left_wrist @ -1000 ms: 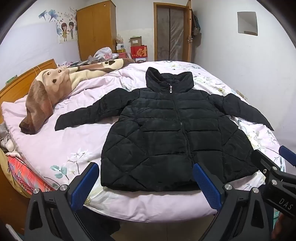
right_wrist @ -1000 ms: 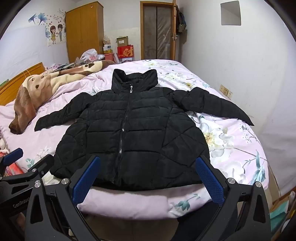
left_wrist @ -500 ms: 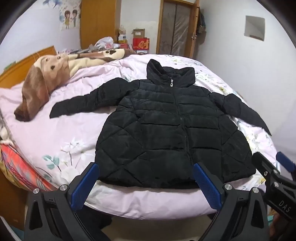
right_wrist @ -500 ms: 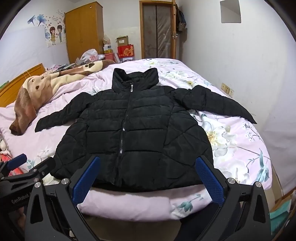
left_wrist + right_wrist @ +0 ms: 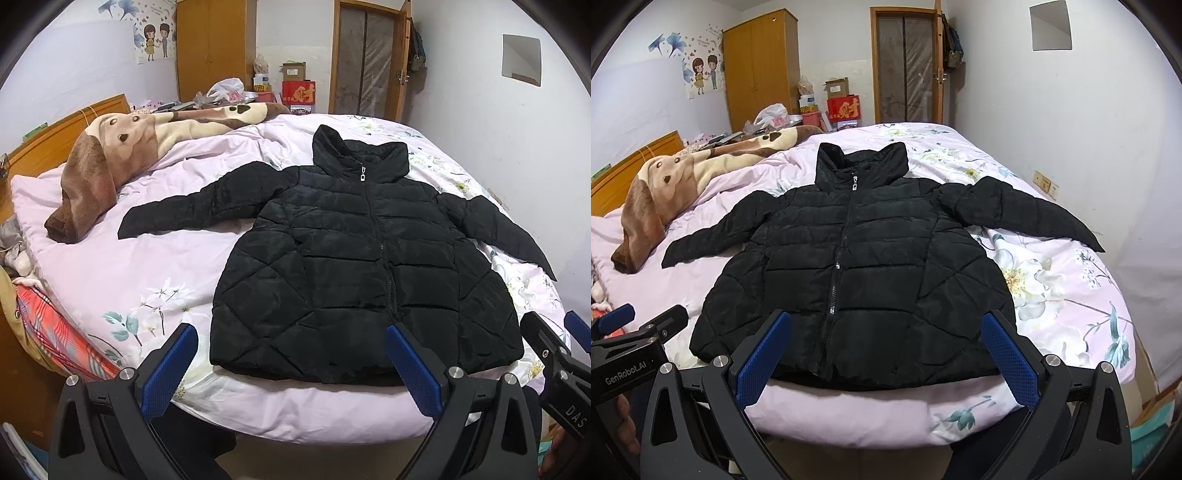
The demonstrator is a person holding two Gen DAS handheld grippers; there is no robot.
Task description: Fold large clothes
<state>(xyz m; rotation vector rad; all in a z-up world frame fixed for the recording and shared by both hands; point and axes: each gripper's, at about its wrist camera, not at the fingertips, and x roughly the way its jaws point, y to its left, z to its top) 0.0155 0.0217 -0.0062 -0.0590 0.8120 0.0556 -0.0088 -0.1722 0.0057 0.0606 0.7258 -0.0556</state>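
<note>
Jacket: We found a black quilted jacket [image 5: 369,266] lying face up on the bed [image 5: 122,273], zipped closed, its hood [image 5: 354,158] pointing toward the far wall and its hem at the near edge of the mattress.
Sleeves: Both sleeves were spread outward; the one toward the headboard side [image 5: 192,210] lay flat on the pink floral cover, and the other [image 5: 1027,210] reached toward the wall side of the bed.
Left gripper: We held the left gripper [image 5: 291,365] above the near edge of the bed, in front of the hem, touching nothing. Its jaws stood wide apart, the blue pads [image 5: 168,365] framing the jacket's lower half.
Right gripper: We held the right gripper [image 5: 884,358] likewise just short of the hem, its jaws wide apart and holding nothing; its blue pads [image 5: 1010,362] framed the zip and the lower front panels.
Mutual view: Each gripper showed at the edge of the other's camera, the right at the left view's lower right, the left at the right view's lower left.
Bedding: A brown and cream dog-print blanket [image 5: 110,155] lay bunched near the wooden headboard [image 5: 59,133], well apart from the jacket.
Background: We noted a wooden wardrobe [image 5: 761,70], stacked boxes [image 5: 842,103] and a door [image 5: 908,66] beyond the bed.
</note>
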